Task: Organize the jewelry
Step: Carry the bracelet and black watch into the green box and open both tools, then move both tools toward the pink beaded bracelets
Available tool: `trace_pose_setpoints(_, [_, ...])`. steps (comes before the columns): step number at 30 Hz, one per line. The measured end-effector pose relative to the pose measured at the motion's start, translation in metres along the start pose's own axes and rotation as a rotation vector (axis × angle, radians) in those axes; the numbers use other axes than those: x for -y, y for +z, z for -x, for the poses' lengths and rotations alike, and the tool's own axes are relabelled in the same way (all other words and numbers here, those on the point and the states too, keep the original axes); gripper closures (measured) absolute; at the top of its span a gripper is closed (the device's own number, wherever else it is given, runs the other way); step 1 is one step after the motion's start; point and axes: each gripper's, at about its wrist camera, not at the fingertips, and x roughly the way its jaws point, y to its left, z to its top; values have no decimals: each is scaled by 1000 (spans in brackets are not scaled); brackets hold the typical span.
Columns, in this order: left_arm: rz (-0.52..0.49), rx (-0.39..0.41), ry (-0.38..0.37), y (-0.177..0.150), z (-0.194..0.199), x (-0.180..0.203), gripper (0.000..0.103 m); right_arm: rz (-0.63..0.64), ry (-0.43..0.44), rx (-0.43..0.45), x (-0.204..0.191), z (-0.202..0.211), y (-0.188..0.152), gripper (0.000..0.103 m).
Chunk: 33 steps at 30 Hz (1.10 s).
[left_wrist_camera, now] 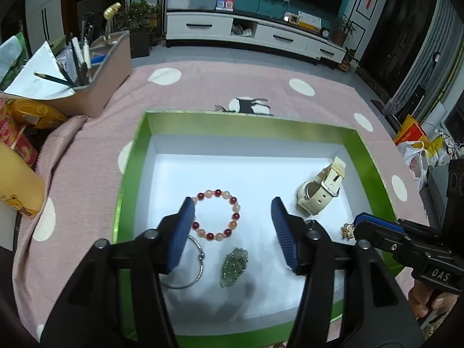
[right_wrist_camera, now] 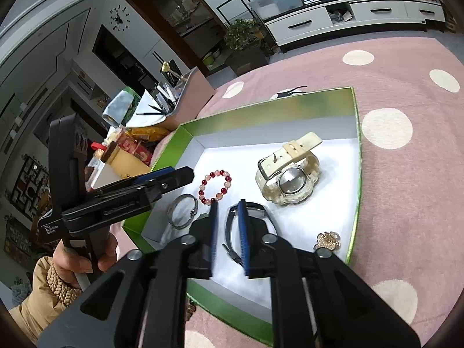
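A green box [left_wrist_camera: 136, 145] with a white floor holds the jewelry. In it lie a red and peach bead bracelet [left_wrist_camera: 217, 215], a silver bangle [left_wrist_camera: 192, 264], a green jade pendant [left_wrist_camera: 234, 266], a cream watch [left_wrist_camera: 320, 188] and a gold brooch [left_wrist_camera: 347, 230]. My left gripper [left_wrist_camera: 232, 217] is open and empty above the bracelet. In the right wrist view, my right gripper [right_wrist_camera: 227, 217] hangs over a dark watch [right_wrist_camera: 255, 217], jaws narrowly apart, with the strap [right_wrist_camera: 229, 232] between the pads. The bracelet [right_wrist_camera: 215, 186], bangle [right_wrist_camera: 182, 211], cream watch [right_wrist_camera: 285, 174] and brooch [right_wrist_camera: 327, 240] show there too.
The box [right_wrist_camera: 355, 156] sits on a pink cloth with white dots [left_wrist_camera: 87, 150]. A pink organiser with pens [left_wrist_camera: 95, 66] and snack packs [left_wrist_camera: 26, 121] stand at the left. A TV cabinet [left_wrist_camera: 246, 32] lies beyond.
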Motion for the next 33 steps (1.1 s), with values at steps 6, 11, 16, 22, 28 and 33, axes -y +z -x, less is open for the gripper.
trace_pose_setpoints(6, [8,40,19,-8,32,-7,37,-16,5,31,-4,20,-8,70])
trace_pose_setpoints(11, [28,62,32,-25,58,-18,36,-16,5,60,-7,45,-22,70])
trace_pose_setpoints(16, [63,69,39,-45,81,-31,35,-17,5,84,-9,67,-37,70])
trace_pose_setpoints(22, [121,77,31,-72,104,-49,34,3,1,81,-15,80,-56,70])
trace_pose_setpoints(28, [212,70,15,-103,118,-72,34,25,3,64,-24,82,-72,70])
trace_pose_setpoints(33, [255,50,45,-128,118,-85,34,50,4,37,-34,77,-85,70])
